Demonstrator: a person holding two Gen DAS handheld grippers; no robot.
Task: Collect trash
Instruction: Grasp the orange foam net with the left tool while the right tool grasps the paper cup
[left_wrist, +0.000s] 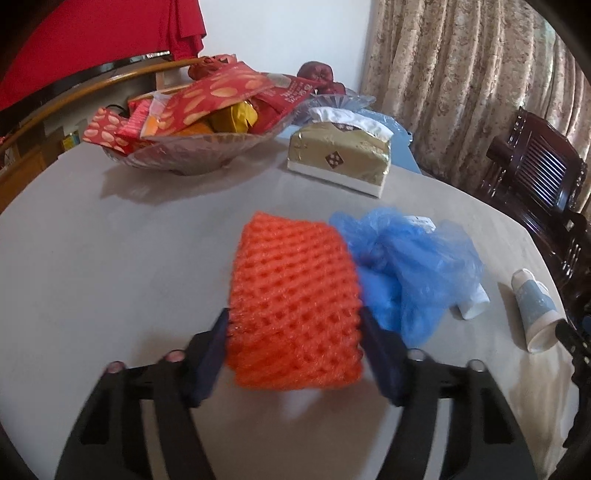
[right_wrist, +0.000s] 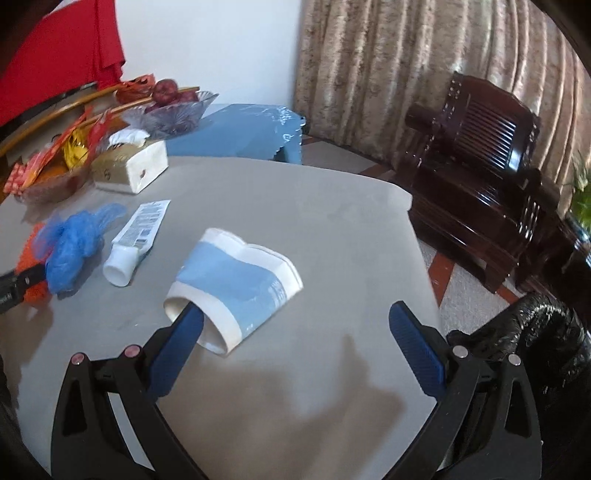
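Note:
My left gripper (left_wrist: 293, 325) is shut on an orange foam fruit net (left_wrist: 293, 295) and holds it just above the grey table (left_wrist: 110, 277). A crumpled blue plastic bag (left_wrist: 410, 262) lies right beside the net. My right gripper (right_wrist: 295, 317) is open; its left finger (right_wrist: 184, 328) reaches into the mouth of a flattened blue-and-white paper cup (right_wrist: 236, 284) lying on its side, its right finger stands apart from the cup. A white tube (right_wrist: 136, 240) lies left of the cup, next to the blue bag (right_wrist: 74, 251). The cup (left_wrist: 535, 310) also shows in the left wrist view.
A glass bowl of red snack packets (left_wrist: 192, 122) and a gold tissue box (left_wrist: 340, 155) stand at the table's far side. A black trash bag (right_wrist: 535, 350) hangs off the table's right edge. A dark wooden armchair (right_wrist: 476, 158) and a blue stool (right_wrist: 251, 129) stand beyond.

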